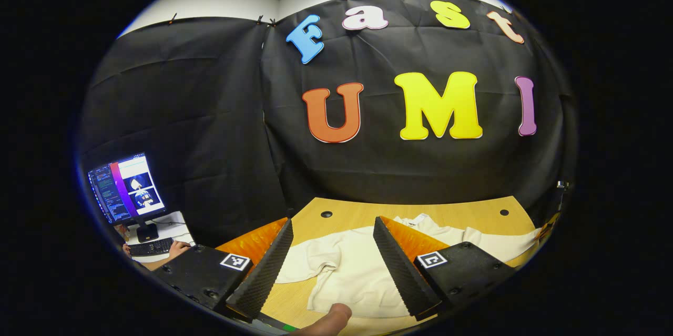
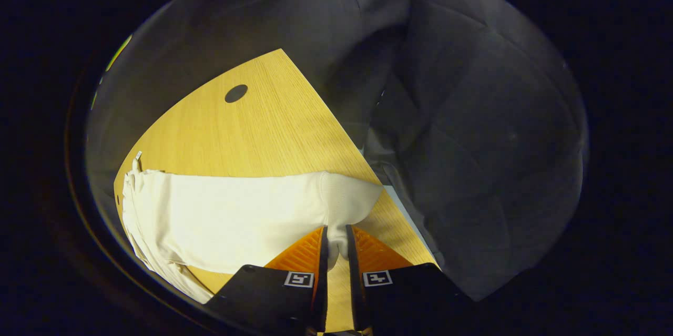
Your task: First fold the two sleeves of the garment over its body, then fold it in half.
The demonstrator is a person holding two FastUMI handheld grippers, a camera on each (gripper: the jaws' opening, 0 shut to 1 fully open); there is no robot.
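Our left gripper [image 1: 331, 267] hovers with fingers apart above the soft cream garment [image 1: 357, 273]. Our right gripper [image 2: 336, 252] is clamped on its ribbed cuff [image 2: 344, 202] at 6 o'clock, on the wood-grain table [image 2: 263, 131].

Garment [image 2: 221, 215]: soft matt cream cloth, cuff ribbed. Tabletop [image 2: 263, 131]: smooth wood-grain laminate, slight sheen. Booth wall [image 1: 210, 115]: matt black creased cloth.
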